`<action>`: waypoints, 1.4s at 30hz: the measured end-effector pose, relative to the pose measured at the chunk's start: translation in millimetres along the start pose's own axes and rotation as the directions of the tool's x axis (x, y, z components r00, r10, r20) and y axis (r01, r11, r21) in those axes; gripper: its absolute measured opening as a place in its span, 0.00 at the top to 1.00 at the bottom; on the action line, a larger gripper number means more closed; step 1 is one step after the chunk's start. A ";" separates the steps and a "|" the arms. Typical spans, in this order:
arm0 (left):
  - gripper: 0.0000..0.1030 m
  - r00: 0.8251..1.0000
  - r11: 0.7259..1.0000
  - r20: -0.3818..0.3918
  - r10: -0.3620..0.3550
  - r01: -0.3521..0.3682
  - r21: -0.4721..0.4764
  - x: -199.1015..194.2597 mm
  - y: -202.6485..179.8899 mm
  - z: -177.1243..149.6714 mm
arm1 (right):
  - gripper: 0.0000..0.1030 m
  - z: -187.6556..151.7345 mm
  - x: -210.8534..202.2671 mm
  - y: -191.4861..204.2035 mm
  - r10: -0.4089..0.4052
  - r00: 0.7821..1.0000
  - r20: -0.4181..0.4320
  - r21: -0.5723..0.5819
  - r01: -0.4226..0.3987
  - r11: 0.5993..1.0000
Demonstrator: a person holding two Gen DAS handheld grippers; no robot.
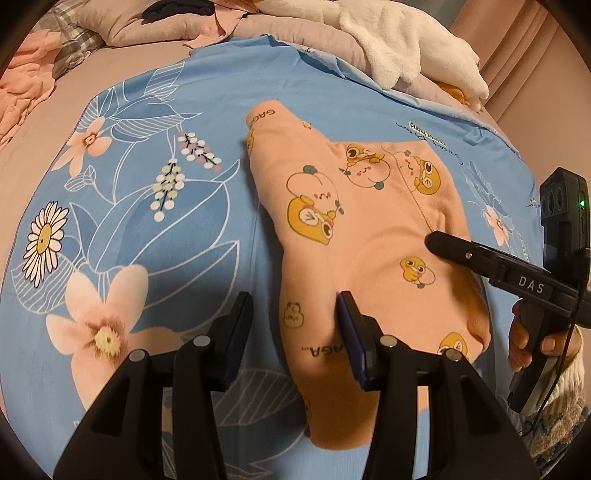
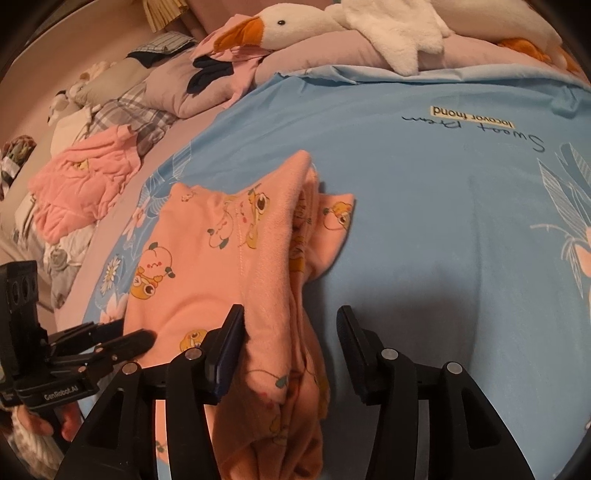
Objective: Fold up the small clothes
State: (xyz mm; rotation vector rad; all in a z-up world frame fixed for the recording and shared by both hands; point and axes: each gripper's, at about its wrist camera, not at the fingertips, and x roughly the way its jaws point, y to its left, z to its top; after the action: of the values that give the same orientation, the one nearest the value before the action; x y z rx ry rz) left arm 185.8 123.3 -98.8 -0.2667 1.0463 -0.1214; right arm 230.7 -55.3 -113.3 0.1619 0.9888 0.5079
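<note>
Lying across the middle of a light blue bedsheet printed with pale flowers and leaves is a small peach-pink cotton garment printed with cartoon ducks and peaches. It is doubled over on itself in the left wrist view, with one narrow end reaching toward 11 o'clock and the other running down to 6 o'clock, under the camera.

The left gripper, black with two fingers, has its jaws spread apart. Its right finger rests on the garment's near part; its left finger is over bare sheet at 7 o'clock.

The right gripper also has its jaws apart, with nothing held between them. In the right wrist view the garment's raised folded edge runs through the gap, and the cloth touches the inner side of the left finger; the right finger stands over bare sheet. Seen from the left wrist camera, this gripper enters at 3 o'clock, its tip over the garment's right side, with a hand on its handle.

At 12 o'clock, past the sheet's far edge, a white plush goose with an orange beak lies on mauve bedding. At 9 o'clock, a crumpled pink garment sits well apart from the peach one.
</note>
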 end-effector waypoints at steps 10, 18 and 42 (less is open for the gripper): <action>0.53 1.000 1.000 -0.011 0.009 -0.009 0.000 -4.0 0.9 -11.6 | 0.50 -6.4 -4.2 -2.7 0.003 1.000 -0.007 0.017 -0.003 1.000; 0.53 1.000 1.000 -0.016 0.017 -0.017 -0.011 -5.2 0.8 -18.4 | 0.50 -14.8 -9.2 -5.7 0.004 1.000 -0.014 0.026 -0.003 1.000; 0.49 0.995 0.996 -0.031 0.093 -0.093 0.002 -4.1 -8.1 -27.1 | 0.50 -32.3 -18.3 4.4 -0.022 0.999 -0.026 -0.020 0.021 1.000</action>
State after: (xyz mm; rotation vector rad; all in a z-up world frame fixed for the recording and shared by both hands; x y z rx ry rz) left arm 160.5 112.2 -105.9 -0.2161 1.0878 -0.0422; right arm 194.3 -63.4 -115.6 0.1265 1.0101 0.5011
